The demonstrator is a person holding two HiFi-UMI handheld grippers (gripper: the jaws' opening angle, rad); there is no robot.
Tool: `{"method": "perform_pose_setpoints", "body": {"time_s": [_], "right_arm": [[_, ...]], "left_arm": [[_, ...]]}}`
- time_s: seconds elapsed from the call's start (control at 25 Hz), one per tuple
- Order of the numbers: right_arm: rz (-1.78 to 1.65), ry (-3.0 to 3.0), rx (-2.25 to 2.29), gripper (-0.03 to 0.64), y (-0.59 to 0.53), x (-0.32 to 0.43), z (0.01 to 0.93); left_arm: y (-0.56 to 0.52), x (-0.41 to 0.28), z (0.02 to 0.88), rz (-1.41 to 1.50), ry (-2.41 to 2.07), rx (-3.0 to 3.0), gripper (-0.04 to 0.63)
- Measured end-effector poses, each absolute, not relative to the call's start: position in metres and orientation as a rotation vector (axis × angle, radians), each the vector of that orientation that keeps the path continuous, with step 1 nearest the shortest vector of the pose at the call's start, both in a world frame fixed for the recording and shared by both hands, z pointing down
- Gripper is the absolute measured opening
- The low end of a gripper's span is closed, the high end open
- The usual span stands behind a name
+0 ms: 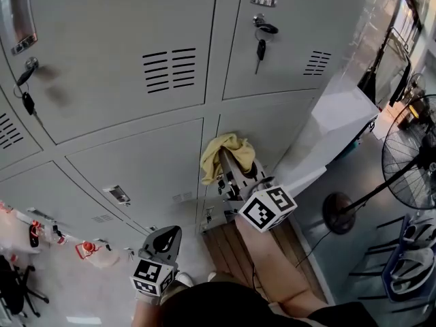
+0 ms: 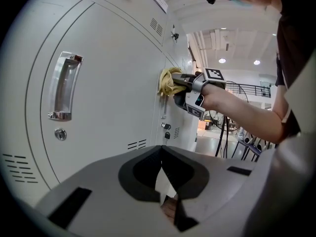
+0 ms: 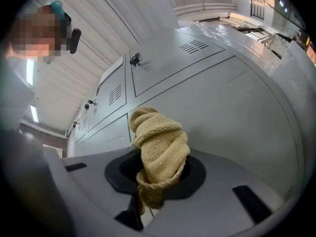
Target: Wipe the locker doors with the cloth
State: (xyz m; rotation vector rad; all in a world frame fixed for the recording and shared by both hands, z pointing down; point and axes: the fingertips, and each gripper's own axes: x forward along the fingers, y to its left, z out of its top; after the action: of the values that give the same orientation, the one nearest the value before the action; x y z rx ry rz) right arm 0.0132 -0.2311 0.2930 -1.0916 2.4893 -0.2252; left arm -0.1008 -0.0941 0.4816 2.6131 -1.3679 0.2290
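The right gripper (image 3: 157,182) grips the yellow cloth (image 1: 222,152) against a grey locker door (image 1: 276,125). The left gripper (image 2: 161,154) hangs lower, its jaws together, empty.

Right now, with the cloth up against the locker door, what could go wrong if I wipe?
The cloth is bunched between the fingers of the right gripper, so bare plastic might scrape the door. Sweeping upward, it could snag the key hanging in the lock above.
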Motion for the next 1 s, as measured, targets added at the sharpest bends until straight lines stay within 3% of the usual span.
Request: {"method": "perform_pose_setpoints", "body": {"time_s": [0.4, 1.0], "right_arm": [[-0.226, 2.554, -1.059, 0.081, -0.232, 0.015, 0.309], [-0.307, 2.465, -1.084, 0.081, -0.256, 0.078, 0.313]], "left_arm": [[-0.095, -0.094, 0.482, 0.234, -1.377, 2.608, 0.009], [-0.102, -0.069, 0.482, 0.253, -1.371, 2.619, 0.009]]}}
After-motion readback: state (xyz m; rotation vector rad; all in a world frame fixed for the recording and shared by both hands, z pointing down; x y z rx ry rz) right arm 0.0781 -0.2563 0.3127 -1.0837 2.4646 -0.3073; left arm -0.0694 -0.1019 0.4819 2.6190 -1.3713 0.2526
